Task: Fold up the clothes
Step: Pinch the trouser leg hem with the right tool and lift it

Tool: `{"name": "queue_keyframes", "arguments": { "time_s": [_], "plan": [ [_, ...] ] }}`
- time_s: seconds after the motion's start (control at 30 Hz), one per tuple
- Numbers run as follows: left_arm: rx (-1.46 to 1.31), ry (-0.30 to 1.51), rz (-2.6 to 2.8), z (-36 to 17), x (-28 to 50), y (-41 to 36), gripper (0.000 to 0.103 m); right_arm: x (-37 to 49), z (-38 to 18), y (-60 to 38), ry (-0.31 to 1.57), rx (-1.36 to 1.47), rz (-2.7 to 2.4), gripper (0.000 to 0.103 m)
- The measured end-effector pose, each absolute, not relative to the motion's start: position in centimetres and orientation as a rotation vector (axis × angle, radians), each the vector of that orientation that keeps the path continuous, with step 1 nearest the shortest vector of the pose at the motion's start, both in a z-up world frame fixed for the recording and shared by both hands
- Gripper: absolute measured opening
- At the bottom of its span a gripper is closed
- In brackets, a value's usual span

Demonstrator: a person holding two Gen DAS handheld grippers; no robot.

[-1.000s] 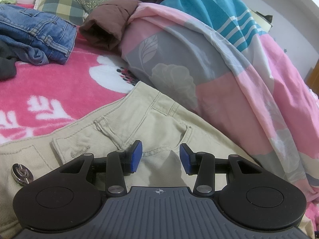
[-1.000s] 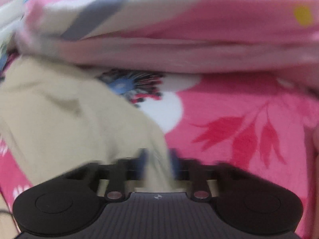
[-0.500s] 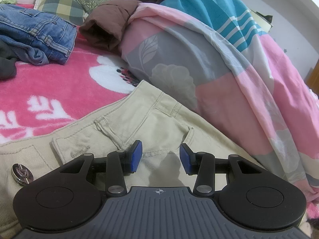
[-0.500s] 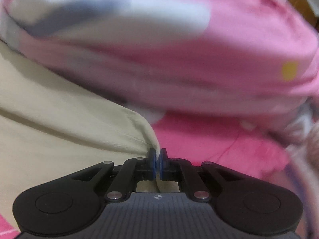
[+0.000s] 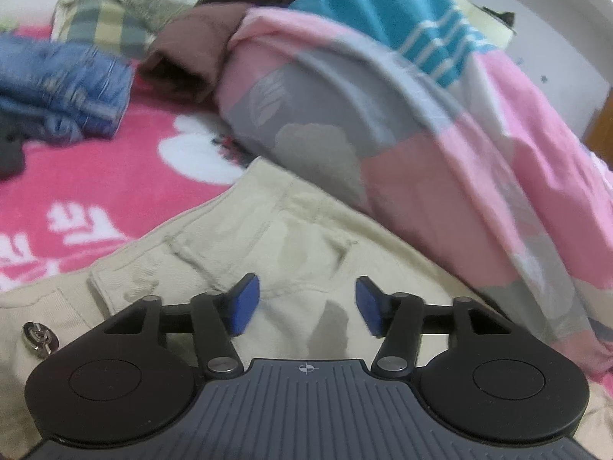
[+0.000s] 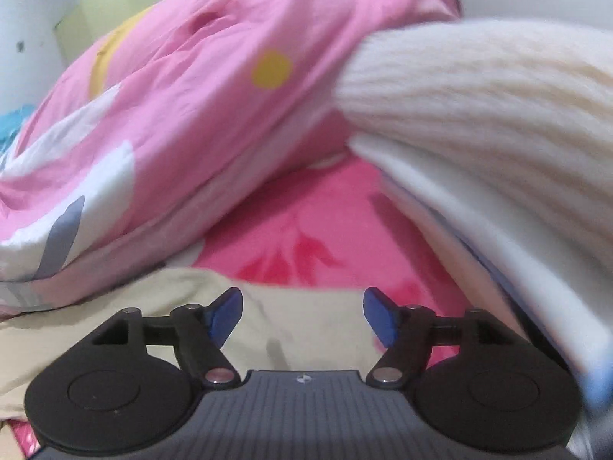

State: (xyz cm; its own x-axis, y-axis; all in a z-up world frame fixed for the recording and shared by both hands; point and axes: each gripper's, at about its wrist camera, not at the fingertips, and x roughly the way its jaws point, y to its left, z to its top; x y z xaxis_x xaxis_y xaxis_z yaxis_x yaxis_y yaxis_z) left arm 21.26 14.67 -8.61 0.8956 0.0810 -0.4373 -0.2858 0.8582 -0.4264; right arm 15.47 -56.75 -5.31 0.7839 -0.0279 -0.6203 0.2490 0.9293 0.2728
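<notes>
The right gripper (image 6: 302,316) has just opened, releasing the beige cotton trousers (image 6: 314,329) onto the pink floral blanket (image 6: 306,230); the left gripper (image 5: 304,304), spread wider, hovers empty, so this fold appears placed.

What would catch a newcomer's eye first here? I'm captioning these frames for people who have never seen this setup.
Probably the big pink patchwork quilt, heaped across the right of the left wrist view and filling the upper left of the right wrist view. Next, the beige trousers spread on the pink floral blanket just ahead of the left gripper. Folded blue jeans sit at far left.
</notes>
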Motion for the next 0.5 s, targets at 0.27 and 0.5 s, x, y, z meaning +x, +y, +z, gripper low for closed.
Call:
{"name": "queue_keyframes", "arguments": {
  "time_s": [0.27, 0.5],
  "plan": [
    [-0.442, 0.48, -0.077, -5.6, 20.3, 4.5, 0.057, 15.7, -10.3, -61.8, 0.714, 0.753, -0.229, 0.069],
    [-0.355, 0.56, -0.137, -9.1, 20.9, -0.4, 0.057, 17.1, -11.0, -60.8, 0.663, 0.763, -0.25, 0.021]
  ]
}}
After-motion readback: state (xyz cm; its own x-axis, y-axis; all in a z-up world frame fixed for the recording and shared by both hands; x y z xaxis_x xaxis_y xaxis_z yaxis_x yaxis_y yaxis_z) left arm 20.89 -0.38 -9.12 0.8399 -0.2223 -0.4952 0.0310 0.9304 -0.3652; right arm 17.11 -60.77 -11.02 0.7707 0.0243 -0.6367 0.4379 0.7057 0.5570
